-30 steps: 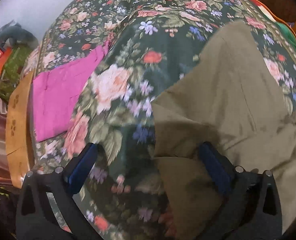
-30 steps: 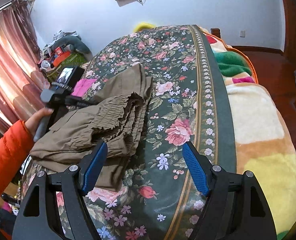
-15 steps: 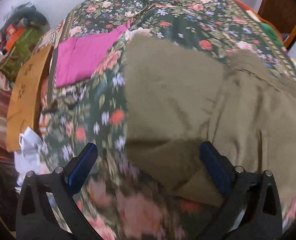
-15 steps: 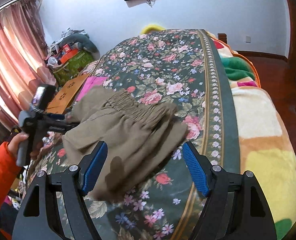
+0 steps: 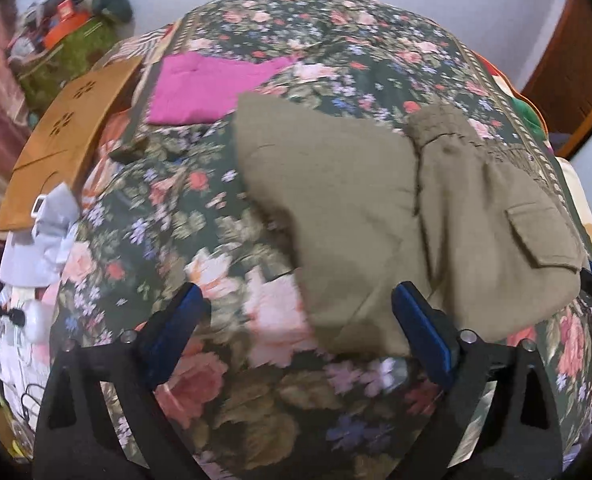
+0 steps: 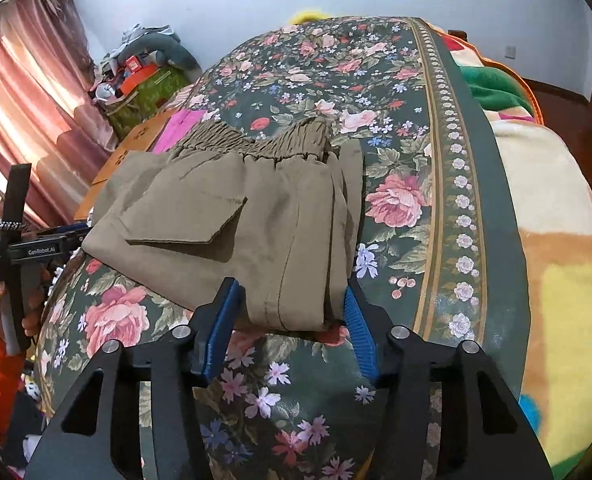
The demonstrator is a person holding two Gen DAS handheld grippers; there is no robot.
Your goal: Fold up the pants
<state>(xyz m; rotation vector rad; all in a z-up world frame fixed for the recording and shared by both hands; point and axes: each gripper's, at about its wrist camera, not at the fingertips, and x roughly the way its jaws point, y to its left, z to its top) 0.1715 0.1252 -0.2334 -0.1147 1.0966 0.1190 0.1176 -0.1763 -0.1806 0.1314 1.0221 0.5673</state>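
On the floral bed [image 6: 412, 92], the pants [image 6: 255, 216] lie folded. The right gripper [image 6: 289, 318] tilts down, jaws closing around their near end; a partial bite could spill the layers. Beside the pants' left edge, the left gripper [image 5: 296, 322] hangs open, empty.

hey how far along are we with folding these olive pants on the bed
Mostly done: the olive pants lie as a compact bundle on the floral bedspread, elastic waistband at the far end, pocket flap on top. In hand: the right gripper is closing around the near folded edge, cloth between its jaws. The left gripper is open over the bundle's edge. Left: perhaps one more fold or squaring up.
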